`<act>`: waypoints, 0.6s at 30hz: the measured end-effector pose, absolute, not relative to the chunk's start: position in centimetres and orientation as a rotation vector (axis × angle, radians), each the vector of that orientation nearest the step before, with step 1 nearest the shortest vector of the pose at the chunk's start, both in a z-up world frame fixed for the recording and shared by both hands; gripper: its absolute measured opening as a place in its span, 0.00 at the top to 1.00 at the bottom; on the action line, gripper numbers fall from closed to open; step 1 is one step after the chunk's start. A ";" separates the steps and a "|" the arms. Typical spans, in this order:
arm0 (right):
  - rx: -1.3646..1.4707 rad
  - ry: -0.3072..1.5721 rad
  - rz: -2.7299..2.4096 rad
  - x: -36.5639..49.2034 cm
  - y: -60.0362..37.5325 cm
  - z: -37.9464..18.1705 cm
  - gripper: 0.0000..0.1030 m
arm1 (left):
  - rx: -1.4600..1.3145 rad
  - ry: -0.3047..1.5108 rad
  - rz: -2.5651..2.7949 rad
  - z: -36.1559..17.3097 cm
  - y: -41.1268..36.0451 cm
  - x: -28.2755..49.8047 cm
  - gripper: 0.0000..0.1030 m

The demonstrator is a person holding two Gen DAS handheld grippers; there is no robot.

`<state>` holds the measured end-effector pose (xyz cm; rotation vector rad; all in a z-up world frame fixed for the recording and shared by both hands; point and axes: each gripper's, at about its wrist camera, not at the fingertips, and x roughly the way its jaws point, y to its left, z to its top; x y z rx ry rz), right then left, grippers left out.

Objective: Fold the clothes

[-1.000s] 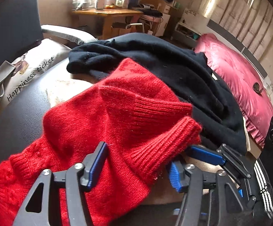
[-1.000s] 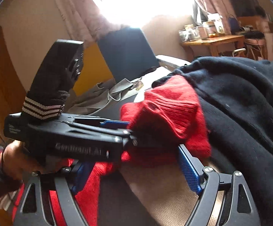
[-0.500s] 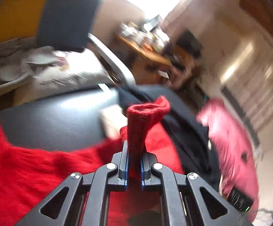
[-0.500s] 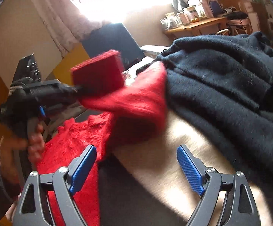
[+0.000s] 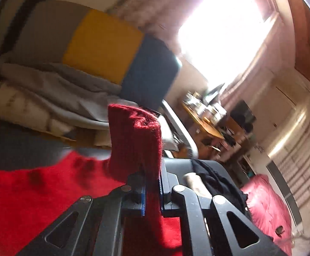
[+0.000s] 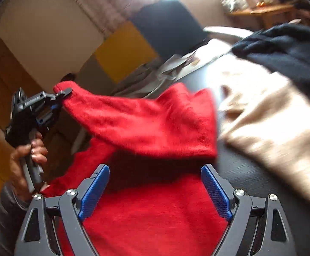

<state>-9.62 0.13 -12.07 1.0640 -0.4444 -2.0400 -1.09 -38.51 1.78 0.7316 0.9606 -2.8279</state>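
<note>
Now that the left gripper (image 6: 63, 92) has clamped the red sweater (image 6: 155, 213) cuff and swung it out sideways, the sleeve is stretching taut above the dark table (image 6: 251, 181); the right gripper (image 6: 155, 192) is hovering wide over the body, gripping nothing.

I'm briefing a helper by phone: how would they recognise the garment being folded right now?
Start at the dark tabletop, where three knits lie. The one meant is the red sweater spread nearest the open right gripper, with its sleeve lifted off to the side by the left gripper, shut on its cuff. Its neighbours are beige and navy, untouched.
</note>
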 end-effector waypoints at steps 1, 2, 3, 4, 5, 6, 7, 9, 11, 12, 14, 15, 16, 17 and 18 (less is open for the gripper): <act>1.081 -0.454 -2.016 -9.2 -0.7 -12.5 0.14 | 0.722 0.973 -2.808 1.2 -39.3 0.4 0.93; 1.099 -0.464 -1.995 -8.9 -1.4 -12.9 0.14 | 0.714 0.987 -2.788 0.5 -40.1 1.9 0.93; 1.115 -0.469 -1.981 -8.5 -2.1 -13.3 0.14 | 0.714 1.003 -2.769 -0.3 -40.8 3.1 0.93; 1.130 -0.468 -1.972 -8.1 -2.7 -13.7 0.14 | 0.716 1.016 -2.756 -0.9 -41.4 4.1 0.93; 1.142 -0.459 -1.972 -7.7 -3.1 -14.0 0.14 | 0.722 1.043 -2.730 -2.1 -42.1 5.4 0.93; 1.151 -0.443 -1.980 -7.5 -3.5 -14.2 0.14 | 0.725 1.061 -2.712 -2.9 -42.4 6.4 0.93; 1.159 -0.426 -1.989 -7.2 -3.8 -14.5 0.14 | 0.728 1.078 -2.696 -3.7 -42.8 7.3 0.93; 1.177 -0.393 -2.005 -6.7 -4.5 -15.0 0.14 | 0.712 1.090 -2.668 -5.4 -43.0 9.5 0.93; 1.177 -0.377 -2.015 -6.3 -4.7 -14.9 0.14 | 0.700 1.111 -2.632 -7.1 -43.2 11.7 0.93; 1.178 -0.377 -2.015 -6.2 -4.6 -14.9 0.14 | 0.702 1.117 -2.617 -7.9 -43.2 12.5 0.93; 1.181 -0.380 -2.010 -6.2 -4.5 -15.1 0.13 | 0.731 1.147 -2.571 -9.9 -43.2 13.8 0.93; 1.179 -0.383 -2.005 -6.3 -4.5 -15.3 0.13 | 0.748 1.168 -2.550 -10.9 -43.3 14.3 0.93; 1.177 -0.382 -2.002 -6.4 -4.6 -15.4 0.13 | 0.759 1.180 -2.530 -11.6 -43.2 14.7 0.93; 1.176 -0.378 -2.000 -6.5 -4.6 -15.5 0.13 | 0.765 1.201 -2.511 -12.5 -42.9 15.6 0.93; 1.176 -0.370 -1.997 -6.5 -4.6 -15.5 0.13 | 0.770 1.222 -2.491 -13.4 -42.7 16.5 0.93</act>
